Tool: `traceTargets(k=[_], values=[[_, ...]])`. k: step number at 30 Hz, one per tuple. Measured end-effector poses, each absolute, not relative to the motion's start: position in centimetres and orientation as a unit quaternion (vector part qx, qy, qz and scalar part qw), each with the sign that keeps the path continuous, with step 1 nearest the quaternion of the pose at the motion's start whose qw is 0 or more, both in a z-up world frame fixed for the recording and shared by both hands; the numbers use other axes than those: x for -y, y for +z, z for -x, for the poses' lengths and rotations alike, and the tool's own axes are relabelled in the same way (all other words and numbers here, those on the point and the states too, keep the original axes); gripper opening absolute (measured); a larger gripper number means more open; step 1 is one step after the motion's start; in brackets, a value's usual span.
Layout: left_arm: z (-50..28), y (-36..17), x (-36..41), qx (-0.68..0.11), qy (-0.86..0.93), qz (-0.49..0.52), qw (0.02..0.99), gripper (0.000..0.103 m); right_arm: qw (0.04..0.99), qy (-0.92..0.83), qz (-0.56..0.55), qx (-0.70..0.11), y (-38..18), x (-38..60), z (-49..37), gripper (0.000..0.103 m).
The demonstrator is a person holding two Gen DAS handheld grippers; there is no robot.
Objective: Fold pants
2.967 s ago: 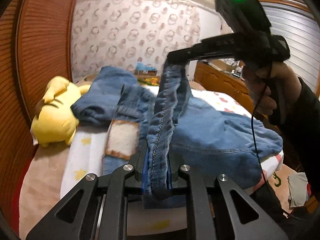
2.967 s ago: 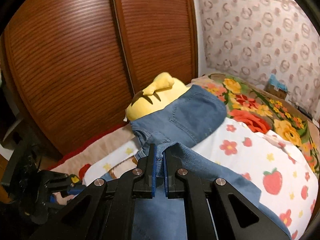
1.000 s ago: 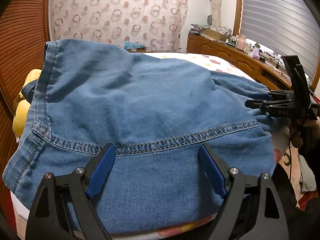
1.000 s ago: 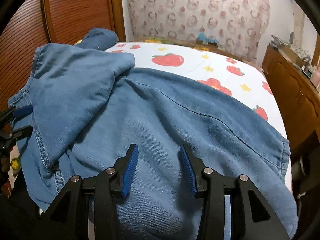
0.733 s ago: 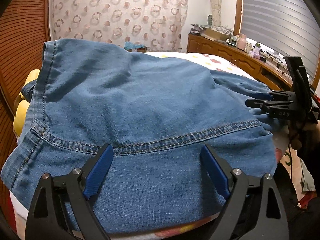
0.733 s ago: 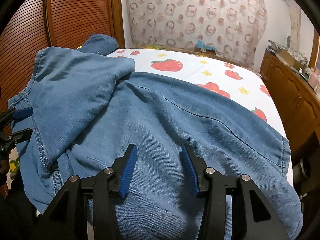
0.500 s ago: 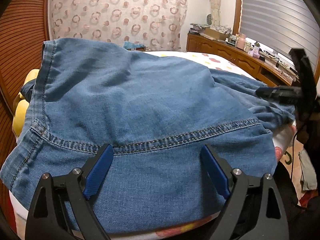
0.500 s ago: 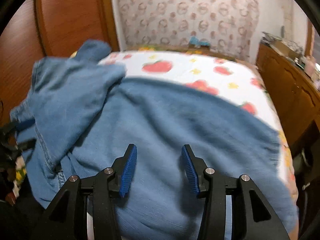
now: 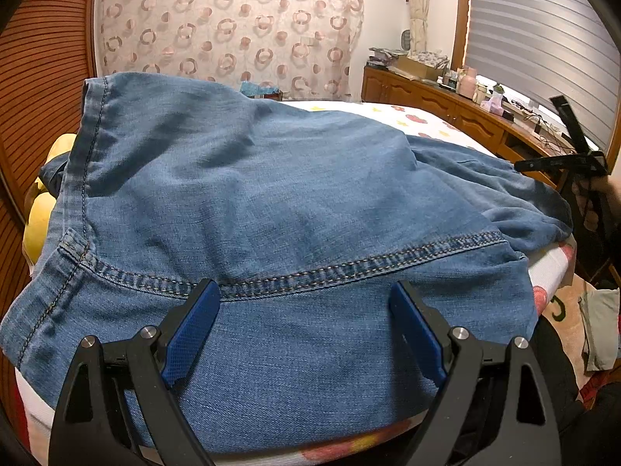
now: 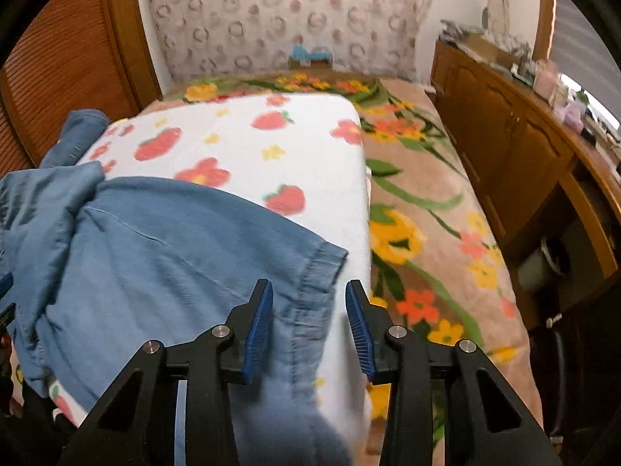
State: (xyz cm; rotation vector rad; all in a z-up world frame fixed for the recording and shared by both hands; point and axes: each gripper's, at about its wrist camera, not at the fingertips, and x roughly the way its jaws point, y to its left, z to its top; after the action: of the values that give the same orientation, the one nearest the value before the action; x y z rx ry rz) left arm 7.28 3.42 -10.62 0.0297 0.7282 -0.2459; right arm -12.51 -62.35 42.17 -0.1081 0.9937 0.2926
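Left gripper (image 9: pixel 306 326): jaws spread wide, blue pads clear of each other, nothing pinched. Pants (image 9: pixel 271 209) lie directly ahead of and under it, denim filling most of the left wrist view; the stitched seam runs across just past the fingertips. Can't tell whether the pads touch the cloth or hover above it. Lower edge of the pants is hidden behind the gripper body.

Right gripper (image 10: pixel 309 322): jaws parted to a moderate gap, not closed on anything. The hemmed edge of the pants (image 10: pixel 174 240) sits between and just ahead of the fingers; contact not resolvable, since the near cloth is motion-blurred. Rest of the denim spreads to the gripper's left and is cut off by the frame edge.

In the left wrist view, the right gripper (image 9: pixel 559 163) appears far right, only partly in frame, its jaws not readable from there; the hand (image 9: pixel 597 198) holding it is cropped.

Pants rest on a strawberry-print blanket (image 10: pixel 248 147), which lies over a floral cover (image 10: pixel 423 240) to the right gripper's right. Yellow plush toy (image 9: pixel 40 217) left of the left gripper, mostly hidden behind the denim. Wooden cabinet (image 10: pixel 516 143) far right, items on top too blurred to identify.
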Motion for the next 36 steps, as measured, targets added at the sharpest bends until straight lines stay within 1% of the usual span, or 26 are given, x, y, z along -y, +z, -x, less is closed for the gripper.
traceTargets(k=[3, 6, 7, 9, 10, 16, 21, 27, 28, 29, 30, 31, 32, 36], values=[[-7.2, -10.6, -3.4, -0.354, -0.121, -0.015, 0.927, 0.090, 0.859, 0.137, 0.057, -0.489, 41.5, 62.4, 11.1, 0.037], [-7.0, -10.5, -3.5, -0.353, -0.122, -0.016, 0.928, 0.090, 0.854, 0.146, 0.060, -0.495, 41.4, 61.8, 10.4, 0.024], [-6.9, -10.4, -3.5, -0.352, -0.123, -0.015, 0.928, 0.090, 0.853, 0.150, 0.062, -0.496, 41.3, 61.5, 10.1, 0.018], [-6.9, -10.4, -3.6, -0.352, -0.123, -0.016, 0.928, 0.090, 0.854, 0.162, 0.064, -0.490, 41.6, 60.5, 10.8, 0.014], [-6.9, -10.4, -3.5, -0.352, -0.123, -0.016, 0.928, 0.090, 0.857, 0.165, 0.064, -0.485, 41.9, 60.6, 10.7, 0.009], [-6.7, -10.3, -3.5, -0.351, -0.125, -0.019, 0.928, 0.090, 0.888, 0.147, 0.055, -0.431, 46.0, 61.7, 9.4, 0.008], [-6.5, -10.3, -3.6, -0.350, -0.127, -0.019, 0.928, 0.090, 0.893, 0.126, 0.099, -0.420, 46.5, 60.4, 7.5, 0.008], [-6.3, -10.5, -3.8, -0.349, -0.130, -0.021, 0.928, 0.090, 0.886, 0.114, 0.087, -0.441, 44.6, 59.7, 6.7, 0.008], [-6.2, -10.5, -3.8, -0.349, -0.129, -0.021, 0.928, 0.090, 0.885, 0.115, 0.083, -0.443, 44.6, 59.7, 6.8, 0.012], [-6.2, -10.5, -3.8, -0.349, -0.129, -0.021, 0.928, 0.090, 0.884, 0.118, 0.078, -0.446, 44.4, 59.9, 6.9, 0.018], [-6.2, -10.5, -3.8, -0.349, -0.129, -0.020, 0.928, 0.090, 0.883, 0.118, 0.073, -0.448, 44.4, 60.1, 7.1, 0.022], [-6.2, -10.5, -3.8, -0.348, -0.129, -0.020, 0.928, 0.090, 0.884, 0.119, 0.068, -0.447, 44.6, 60.3, 7.3, 0.029], [-6.2, -10.5, -3.8, -0.348, -0.129, -0.020, 0.928, 0.090, 0.885, 0.124, 0.063, -0.445, 44.7, 60.5, 7.8, 0.033], [-6.1, -10.6, -3.9, -0.346, -0.127, -0.020, 0.930, 0.090, 0.889, 0.130, 0.041, -0.438, 45.8, 61.6, 10.8, 0.036]])
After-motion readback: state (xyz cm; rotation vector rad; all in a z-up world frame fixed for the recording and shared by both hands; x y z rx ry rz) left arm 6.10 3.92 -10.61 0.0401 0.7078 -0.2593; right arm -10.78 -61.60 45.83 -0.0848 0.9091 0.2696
